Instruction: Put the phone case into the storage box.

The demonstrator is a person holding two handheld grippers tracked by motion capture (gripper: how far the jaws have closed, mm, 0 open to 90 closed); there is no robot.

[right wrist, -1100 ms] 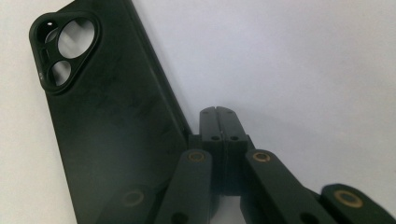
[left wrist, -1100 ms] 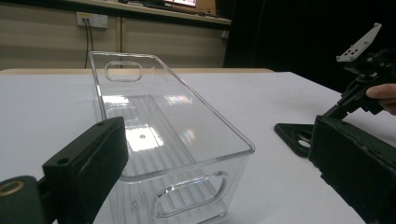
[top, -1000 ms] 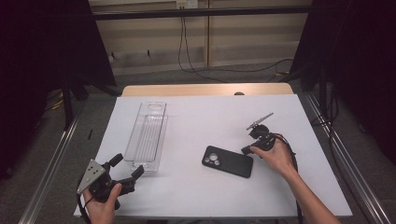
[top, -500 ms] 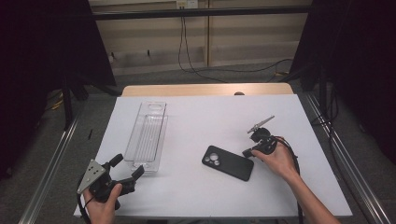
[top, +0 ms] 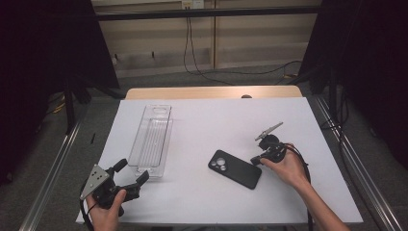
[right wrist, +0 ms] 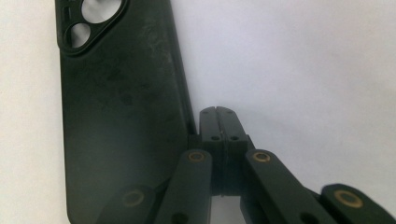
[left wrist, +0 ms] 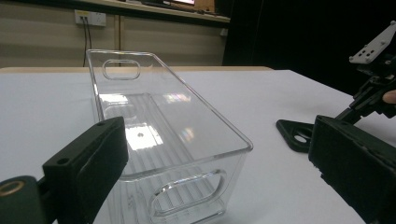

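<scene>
Two grippers are sitting over a white table (top: 207, 125), one in each of the person's hands. The right gripper (top: 256, 160) is squeezed tight with nothing between its jaws; in the right gripper view the two black jaws are pressing flat against each other. A black phone case (top: 235, 168) is lying flat on the table right beside that gripper's tips, touching them along its long edge, with its camera holes at the end far from the gripper. The left gripper (top: 131, 172) is spread wide and is holding nothing. A clear plastic bin (left wrist: 163, 135) is standing just in front of it, and the bin's near end is sitting between the two open jaws without touching them. Past the bin, off to one side, the phone case is lying well away from the left gripper.
</scene>
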